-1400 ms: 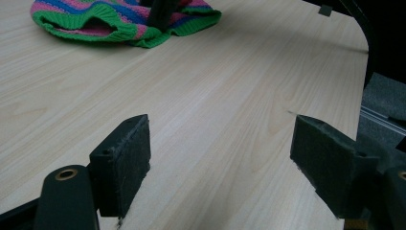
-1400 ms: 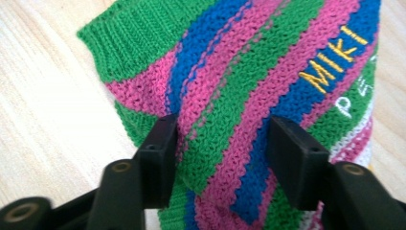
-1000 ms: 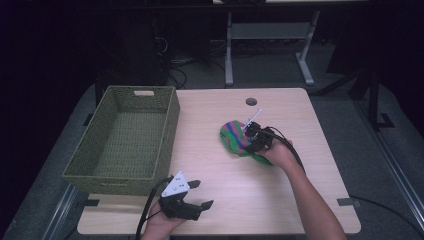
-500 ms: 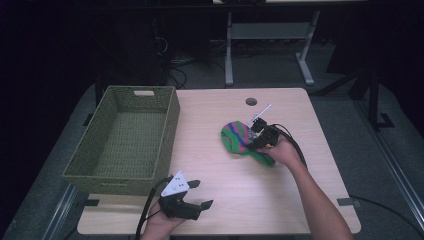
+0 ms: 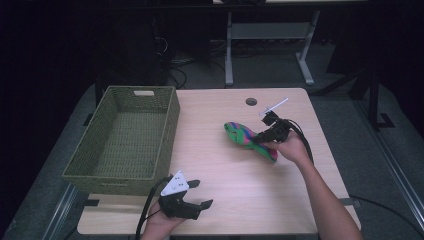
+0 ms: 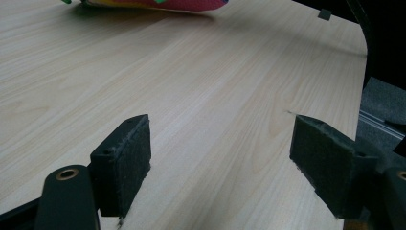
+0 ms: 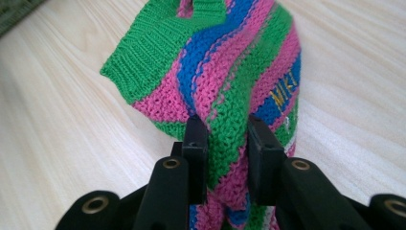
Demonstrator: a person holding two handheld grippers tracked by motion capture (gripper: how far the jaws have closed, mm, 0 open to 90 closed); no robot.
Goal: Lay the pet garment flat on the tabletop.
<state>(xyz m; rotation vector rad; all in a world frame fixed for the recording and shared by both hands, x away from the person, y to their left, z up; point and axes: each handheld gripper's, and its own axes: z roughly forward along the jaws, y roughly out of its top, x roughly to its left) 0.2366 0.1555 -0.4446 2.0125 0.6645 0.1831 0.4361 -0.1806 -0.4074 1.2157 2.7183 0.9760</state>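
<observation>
My right gripper point(image 7: 224, 139) is clamped on the knit point(image 7: 225, 72), its jaws just closed, holding it just above the table point(image 5: 220, 165), well apart from the basket point(image 5: 125, 135). My left gripper point(image 5: 196, 195) rests open. The grab looks done; carrying it to the basket remains.

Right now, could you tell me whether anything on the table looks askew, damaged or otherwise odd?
Nothing stands out. The striped knit sock is simply bunched where the right gripper pinches it; the green basket sits square on the table, and the left gripper rests open near the front edge.
</observation>
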